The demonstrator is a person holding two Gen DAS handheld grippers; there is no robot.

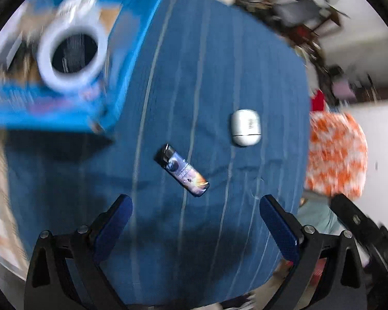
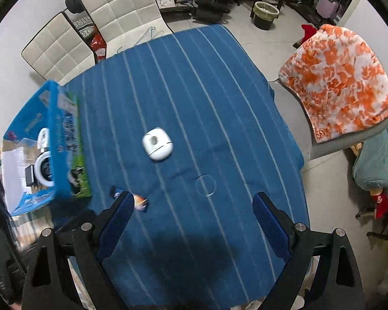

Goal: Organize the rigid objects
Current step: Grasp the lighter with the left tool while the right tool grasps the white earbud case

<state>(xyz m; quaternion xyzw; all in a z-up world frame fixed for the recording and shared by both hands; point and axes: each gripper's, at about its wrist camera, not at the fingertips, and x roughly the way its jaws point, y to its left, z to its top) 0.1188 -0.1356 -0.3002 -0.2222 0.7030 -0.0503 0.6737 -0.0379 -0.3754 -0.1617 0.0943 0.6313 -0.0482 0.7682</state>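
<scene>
Lying at twelve o'clock of the spread, empty left gripper (image 1: 195, 226), the glossy printed plastic lighter (image 1: 181, 170) looks light, stiff, slippery; pinch its long flat sides.

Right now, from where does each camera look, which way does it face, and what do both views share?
Left wrist: on the left gripper, facing down at the lighter; only its open fingers show.
Right wrist: on the right gripper, higher, facing down at the striped blue tablecloth; only its open fingers show.
Shared: lighter, white earbud case, blue carton, tape roll.
</scene>
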